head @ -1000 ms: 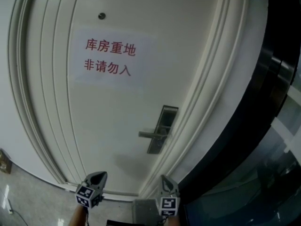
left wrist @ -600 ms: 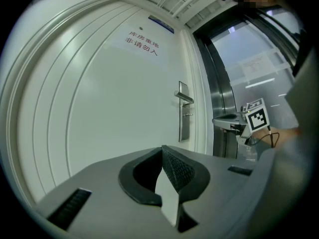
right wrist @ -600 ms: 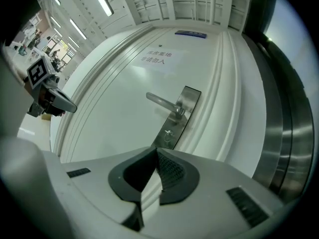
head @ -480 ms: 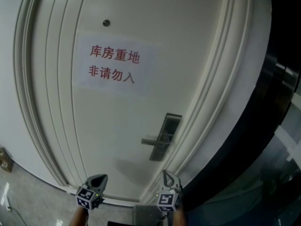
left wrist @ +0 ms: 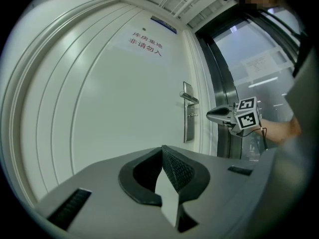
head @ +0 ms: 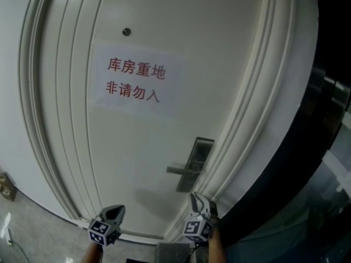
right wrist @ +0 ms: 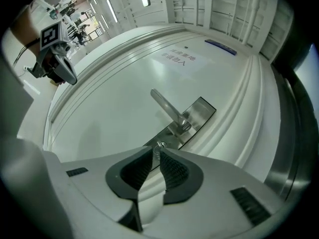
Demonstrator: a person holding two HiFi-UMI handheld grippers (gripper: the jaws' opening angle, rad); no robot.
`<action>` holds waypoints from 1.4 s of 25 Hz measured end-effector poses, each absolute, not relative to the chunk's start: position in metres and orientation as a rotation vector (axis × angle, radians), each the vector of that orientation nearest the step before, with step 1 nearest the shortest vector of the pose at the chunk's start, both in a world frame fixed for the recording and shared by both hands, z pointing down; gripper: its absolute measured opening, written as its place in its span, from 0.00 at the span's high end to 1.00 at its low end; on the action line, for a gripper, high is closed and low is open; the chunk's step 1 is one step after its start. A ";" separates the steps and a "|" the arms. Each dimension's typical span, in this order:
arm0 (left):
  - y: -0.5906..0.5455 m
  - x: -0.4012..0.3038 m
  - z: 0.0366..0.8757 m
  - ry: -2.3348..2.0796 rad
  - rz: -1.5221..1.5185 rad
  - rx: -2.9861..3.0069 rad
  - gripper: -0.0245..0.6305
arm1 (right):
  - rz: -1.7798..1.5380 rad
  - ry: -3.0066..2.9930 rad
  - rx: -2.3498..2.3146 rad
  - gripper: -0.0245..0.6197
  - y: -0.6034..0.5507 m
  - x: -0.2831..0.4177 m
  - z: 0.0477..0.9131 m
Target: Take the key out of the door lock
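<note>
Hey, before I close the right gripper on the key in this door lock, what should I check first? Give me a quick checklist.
1. Key is seated in the lock plate, below the handle: ok.
2. Right gripper is open: ok, though the jaws are only narrowly apart.
3. Jaws are lined up with the key: ok, it shows right at their tips.
4. Key is far enough between the pads to grip: cannot tell.
5. Handle is out of the jaws' path: ok, it sits beyond the tips.
6. Left gripper is out of the way: ok, shut on nothing and off to the side of the lock.
</note>
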State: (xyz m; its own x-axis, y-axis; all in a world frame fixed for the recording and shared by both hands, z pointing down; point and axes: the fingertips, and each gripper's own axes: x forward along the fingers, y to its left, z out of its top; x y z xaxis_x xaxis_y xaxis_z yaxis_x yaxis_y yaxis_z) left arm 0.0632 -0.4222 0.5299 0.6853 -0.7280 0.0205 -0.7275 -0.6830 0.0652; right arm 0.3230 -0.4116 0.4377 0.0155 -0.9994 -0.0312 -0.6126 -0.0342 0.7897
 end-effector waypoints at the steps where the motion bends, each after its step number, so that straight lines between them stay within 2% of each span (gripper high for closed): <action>1: -0.423 0.064 0.530 -1.219 -0.013 2.821 0.95 | -0.847 -1.646 1.699 0.87 -0.415 0.324 0.439; 6: -0.425 0.065 0.531 -1.208 -0.015 2.824 0.95 | -0.859 -1.590 1.646 0.81 -0.430 0.326 0.438; 35: -0.456 0.050 0.539 -1.257 -0.041 2.753 0.95 | -0.951 -1.426 1.492 0.81 -0.478 0.330 0.433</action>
